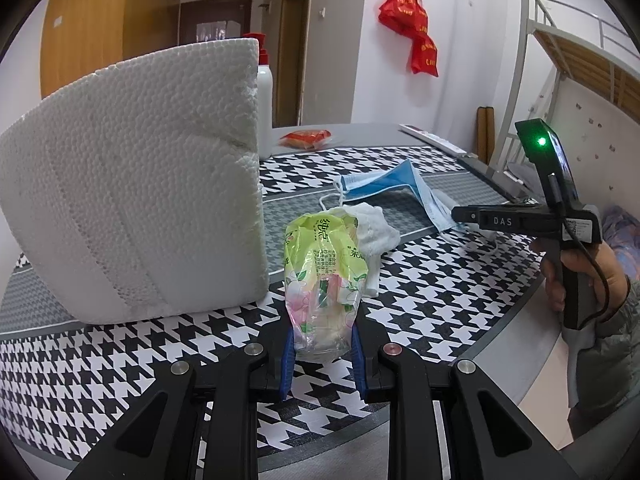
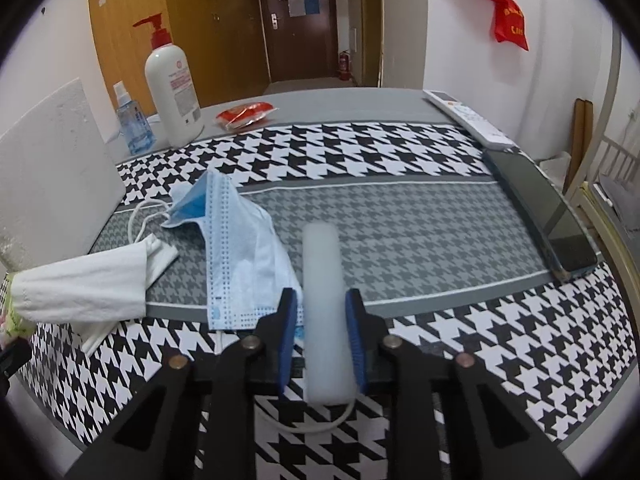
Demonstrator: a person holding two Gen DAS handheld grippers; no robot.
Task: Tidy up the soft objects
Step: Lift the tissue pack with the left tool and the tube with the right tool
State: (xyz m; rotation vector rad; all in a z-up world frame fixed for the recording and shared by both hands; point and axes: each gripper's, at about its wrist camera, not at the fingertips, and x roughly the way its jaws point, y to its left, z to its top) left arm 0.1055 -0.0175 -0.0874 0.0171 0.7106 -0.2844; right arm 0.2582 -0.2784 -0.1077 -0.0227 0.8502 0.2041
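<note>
Right up close, the left claw [image 1: 323,344] squeezes a crinkly plastic bag [image 1: 324,280], green at the far end and flowery near the blue pads [image 1: 289,360]. Both pads press on the bag's near end, and the bag sticks out away from the claw over the counter [image 1: 440,312] (it wears a black-and-white zigzag cloth).

Just behind the bag lies a white cloth [image 1: 376,228], touching the bag's far end. To the left of the bag stands a big white foam block [image 1: 136,184], upright on the counter and very near the bag.

A little farther back lies a blue face mask [image 1: 396,188], crumpled, with its white ear loop [image 1: 332,198] curling on the counter.

The right claw [image 2: 322,316] has a white foam stick [image 2: 322,280] between its blue pads. The pads sit right at the stick's sides, so it looks gripped. The stick points away from the claw across the grey part of the cloth. The mask lies just left of the stick, touching the left pad's side. In the left view, a hand [image 1: 580,276] holds this claw's handle at the right edge.

Farther along the right edge lies a dark phone [image 2: 540,216], then a white remote [image 2: 464,118].

At the far end stand a white pump bottle [image 2: 174,88] with a red top, a small blue spray bottle [image 2: 134,124] beside it, and a red packet [image 2: 246,114] lying flat.

On the wall hangs a red bag [image 1: 412,28].
</note>
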